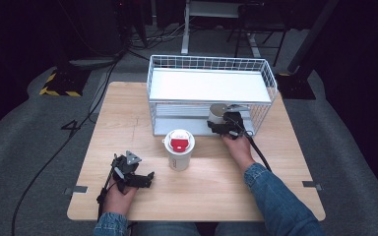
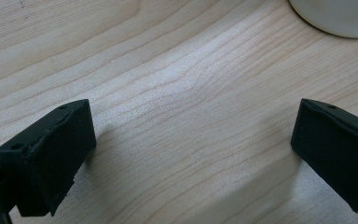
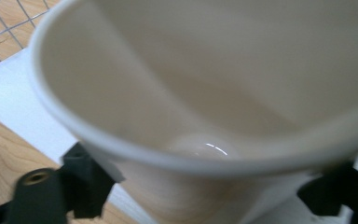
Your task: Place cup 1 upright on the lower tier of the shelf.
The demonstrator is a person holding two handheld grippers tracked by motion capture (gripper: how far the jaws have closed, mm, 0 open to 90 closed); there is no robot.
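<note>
Lighting: bench (image 1: 211, 187) bright from overhead, surroundings dark. Right gripper view: paper cup (image 3: 205, 93) blurred, small glare inside.

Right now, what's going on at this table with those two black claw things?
A person holds a claw in each hand. The right claw has a white paper cup between its jaws at the lower shelf of the white wire rack; whether they press on it is unclear. The left claw rests open on the wooden table. A lidded cup stands in the middle.
</note>
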